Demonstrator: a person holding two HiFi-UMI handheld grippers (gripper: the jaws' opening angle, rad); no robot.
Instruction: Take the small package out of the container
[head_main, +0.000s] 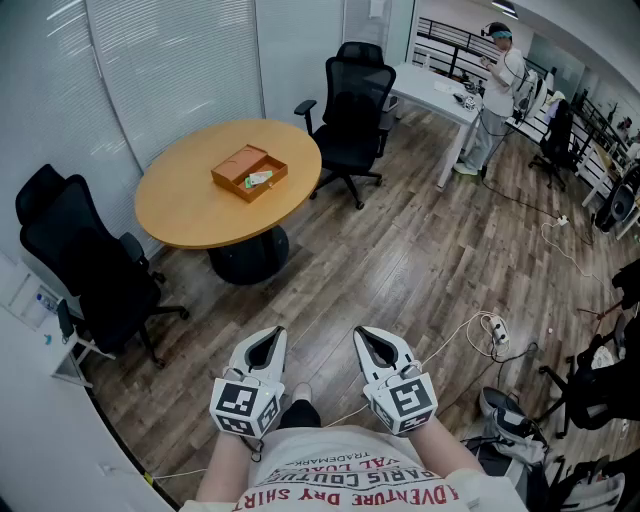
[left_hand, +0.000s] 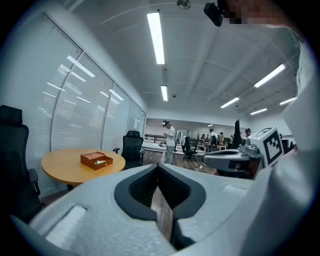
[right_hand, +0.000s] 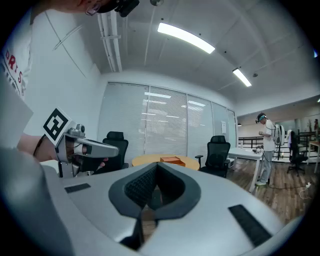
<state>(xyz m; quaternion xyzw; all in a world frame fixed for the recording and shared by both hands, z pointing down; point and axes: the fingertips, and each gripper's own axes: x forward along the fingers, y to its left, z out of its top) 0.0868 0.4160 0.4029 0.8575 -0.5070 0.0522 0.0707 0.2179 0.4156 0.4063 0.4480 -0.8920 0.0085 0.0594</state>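
An open orange-brown container (head_main: 249, 172) sits on a round wooden table (head_main: 190, 205) far ahead of me. Inside it lies a small white and green package (head_main: 259, 179). My left gripper (head_main: 267, 337) and right gripper (head_main: 369, 334) are held side by side close to my body, well short of the table, both shut with nothing in them. The left gripper view shows the container (left_hand: 96, 159) in the distance past the closed jaws (left_hand: 158, 166), with the right gripper (left_hand: 206, 158) beside them. In the right gripper view the container (right_hand: 171, 160) shows small beyond the closed jaws (right_hand: 156, 165).
Black office chairs (head_main: 352, 105) (head_main: 85, 265) stand around the table. A white desk (head_main: 437, 92) is at the back right with a person (head_main: 497, 85) standing by it. Cables and a power strip (head_main: 497, 333) lie on the wooden floor (head_main: 400, 260) at the right.
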